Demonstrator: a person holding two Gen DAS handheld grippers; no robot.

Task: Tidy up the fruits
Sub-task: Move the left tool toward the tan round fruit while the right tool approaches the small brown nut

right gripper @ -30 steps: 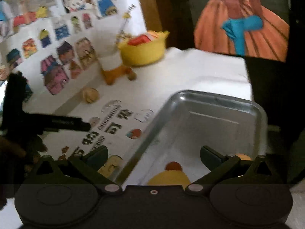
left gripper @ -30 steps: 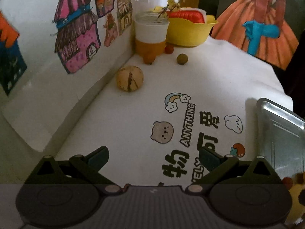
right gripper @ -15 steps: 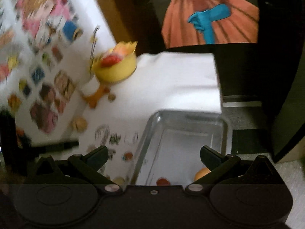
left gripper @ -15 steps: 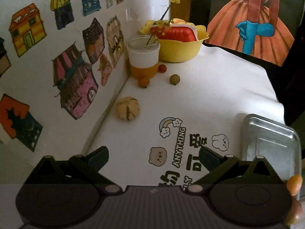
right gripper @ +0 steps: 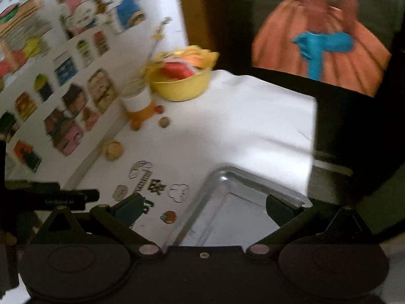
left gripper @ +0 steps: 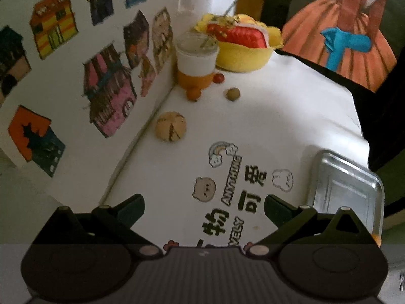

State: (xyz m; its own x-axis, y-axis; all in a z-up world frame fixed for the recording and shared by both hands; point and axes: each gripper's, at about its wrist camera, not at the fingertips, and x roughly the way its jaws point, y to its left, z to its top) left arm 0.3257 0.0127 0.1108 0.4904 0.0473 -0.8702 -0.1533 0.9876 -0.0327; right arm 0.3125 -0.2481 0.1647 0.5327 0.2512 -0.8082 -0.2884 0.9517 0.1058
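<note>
Both my grippers have pulled back since a second ago, and the yellow fruit seen between my right fingers then is out of view. My left gripper (left gripper: pixel 203 206) hangs wide open above the white printed tablecloth (left gripper: pixel 265 116), holding nothing. My right gripper (right gripper: pixel 203 206) is equally spread and empty over the shiny metal tray (right gripper: pixel 227 215). Round tan streaked fruit (left gripper: pixel 170 130) lies by the wall; small brown-green fruit (left gripper: pixel 233 93) sits near the yellow plastic bowl (left gripper: pixel 243 55)
</note>
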